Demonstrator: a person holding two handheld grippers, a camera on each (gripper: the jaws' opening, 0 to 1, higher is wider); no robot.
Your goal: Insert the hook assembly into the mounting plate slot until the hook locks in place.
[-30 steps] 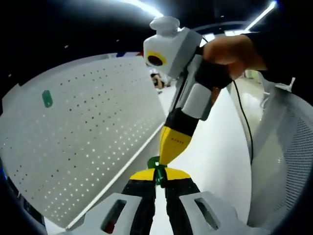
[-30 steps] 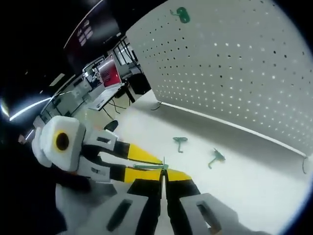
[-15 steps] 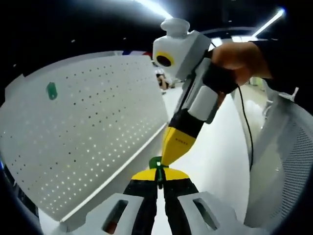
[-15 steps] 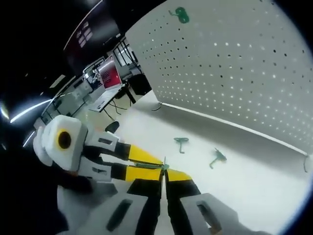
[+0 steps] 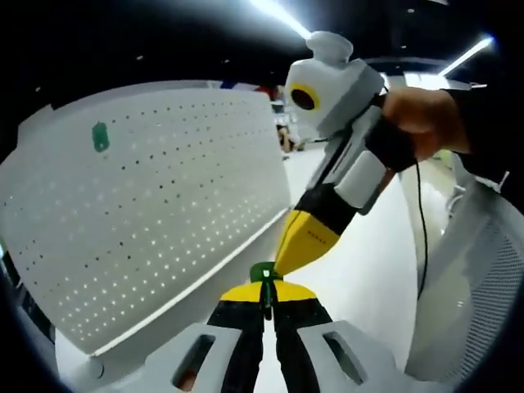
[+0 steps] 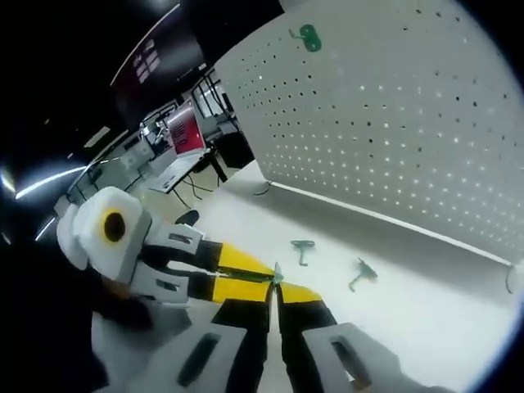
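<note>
Both grippers pinch the same small green hook (image 5: 264, 274): left gripper (image 5: 266, 296) and right gripper (image 6: 275, 288) clamped tight on it, tips meeting. Beyond: white perforated pegboard (image 6: 393, 123), one hook already mounted (image 6: 308, 37), two loose on the smooth white table (image 6: 426, 327).

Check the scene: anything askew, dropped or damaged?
Two green hooks lie loose on the white table below the pegboard, not mounted. One green hook already sits high on the board. Both grippers pinch one small green piece between them. No damage visible.
</note>
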